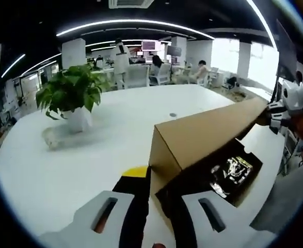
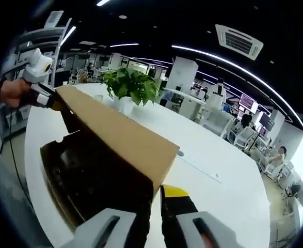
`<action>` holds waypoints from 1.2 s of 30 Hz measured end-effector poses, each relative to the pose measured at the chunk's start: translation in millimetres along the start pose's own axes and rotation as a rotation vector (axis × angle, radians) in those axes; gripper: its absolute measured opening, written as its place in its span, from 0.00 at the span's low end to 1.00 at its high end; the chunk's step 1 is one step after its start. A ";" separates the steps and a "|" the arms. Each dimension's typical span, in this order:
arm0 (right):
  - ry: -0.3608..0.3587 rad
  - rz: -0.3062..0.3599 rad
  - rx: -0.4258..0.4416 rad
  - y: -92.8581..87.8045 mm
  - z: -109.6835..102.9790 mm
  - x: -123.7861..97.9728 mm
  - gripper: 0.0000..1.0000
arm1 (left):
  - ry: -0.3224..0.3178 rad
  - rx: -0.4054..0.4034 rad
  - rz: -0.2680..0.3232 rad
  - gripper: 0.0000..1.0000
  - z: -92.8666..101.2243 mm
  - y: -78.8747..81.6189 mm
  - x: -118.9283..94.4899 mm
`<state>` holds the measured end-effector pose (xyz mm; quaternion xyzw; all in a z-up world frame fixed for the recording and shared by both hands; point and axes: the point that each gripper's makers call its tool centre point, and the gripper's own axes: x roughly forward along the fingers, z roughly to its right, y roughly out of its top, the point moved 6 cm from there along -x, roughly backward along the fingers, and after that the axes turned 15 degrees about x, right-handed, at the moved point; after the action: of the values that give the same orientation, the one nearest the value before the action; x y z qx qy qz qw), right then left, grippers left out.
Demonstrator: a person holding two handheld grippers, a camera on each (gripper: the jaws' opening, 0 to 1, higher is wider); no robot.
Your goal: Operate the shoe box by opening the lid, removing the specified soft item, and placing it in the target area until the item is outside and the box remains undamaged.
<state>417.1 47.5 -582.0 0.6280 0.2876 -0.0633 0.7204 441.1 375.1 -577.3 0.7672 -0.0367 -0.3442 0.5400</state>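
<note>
White tabletop (image 1: 141, 119) is carrying the work, inside an open-plan office with ceiling light strips, desks and seated people far behind. A potted plant (image 1: 71, 95) is standing on the table, far and to the left of the box in the left gripper view, and beyond the lid's far edge in the right gripper view (image 2: 130, 88).

The shoe box (image 1: 228, 178) is lying open on the table, its dark interior facing up, with a dark item (image 1: 231, 170) bearing pale markings resting inside. The brown cardboard lid (image 1: 203, 132) is standing raised over the box, tilted.

The left gripper (image 1: 159, 199) is clamping one corner of the lid: its jaws are standing close together with the cardboard edge running between them. The right gripper (image 2: 159, 206) is pinching the opposite corner (image 2: 161, 155) of the lid in the same way, jaws nearly closed on the cardboard. Each gripper is also appearing at the far end of the lid in the other view (image 1: 283, 111) (image 2: 37, 77), with a hand (image 2: 12, 93) behind it.
</note>
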 end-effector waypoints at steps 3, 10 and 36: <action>0.006 -0.004 0.004 2.7 1.8 1.4 0.01 | -0.005 0.004 0.001 0.09 -2.3 2.4 3.0; 0.008 -0.012 -0.006 7.4 4.3 6.3 0.00 | -0.007 0.010 -0.001 0.08 -7.7 7.0 9.0; 0.015 -0.053 -0.035 22.7 16.3 27.1 0.00 | -0.014 0.017 -0.011 0.04 -25.0 16.3 30.7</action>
<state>455.2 44.1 -574.9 0.6079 0.3107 -0.0727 0.7271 483.7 375.2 -573.9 0.7694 -0.0390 -0.3524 0.5314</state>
